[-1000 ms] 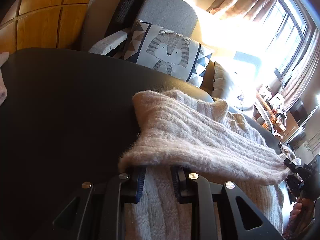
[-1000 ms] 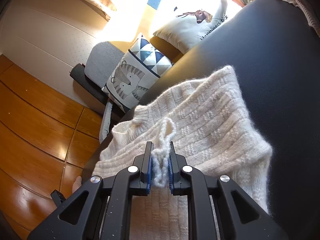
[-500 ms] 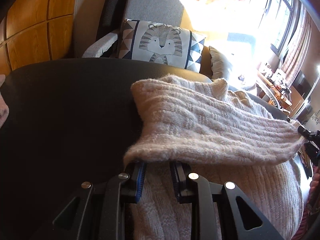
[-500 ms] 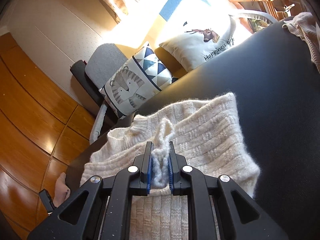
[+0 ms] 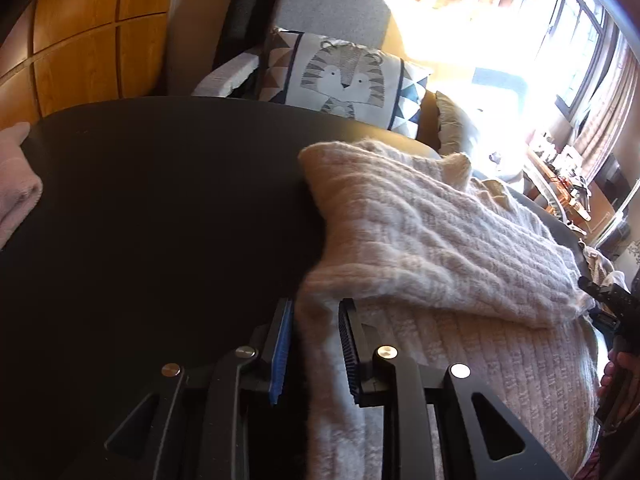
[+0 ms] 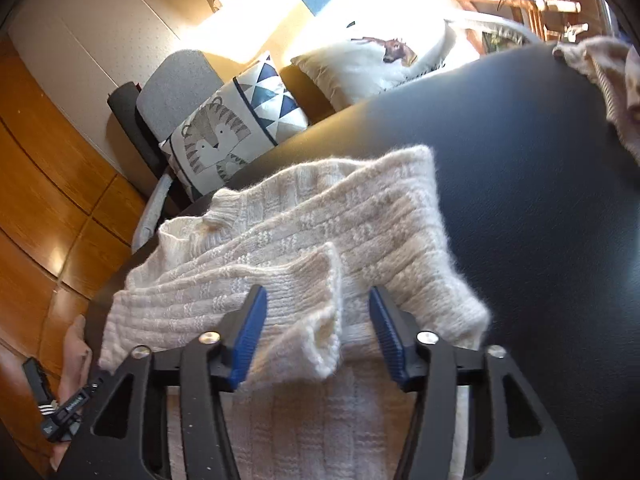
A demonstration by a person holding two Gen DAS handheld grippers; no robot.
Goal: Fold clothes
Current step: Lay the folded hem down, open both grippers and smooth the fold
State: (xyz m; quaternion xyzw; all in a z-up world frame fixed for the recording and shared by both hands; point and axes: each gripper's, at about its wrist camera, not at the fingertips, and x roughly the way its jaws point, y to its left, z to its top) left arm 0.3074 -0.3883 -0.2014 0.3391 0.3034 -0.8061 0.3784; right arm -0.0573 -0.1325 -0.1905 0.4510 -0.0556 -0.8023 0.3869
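The right hand-held gripper has just been opening; a second ago it pinched the cuff, which now lies loose between its spread pads; the left hand-held gripper remains clamped on the cream knit sweater's edge, on the black tabletop; the sleeve fold looks placed.

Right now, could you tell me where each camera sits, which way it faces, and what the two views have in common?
Left wrist: on the left gripper, looking down across the dark table at the cream sweater; its fingers clamp a fold.
Right wrist: on the right gripper, facing the same sweater; its jaws have just been opening, the cuff lying loose between them.
Shared: sweater, table, tiger cushion.
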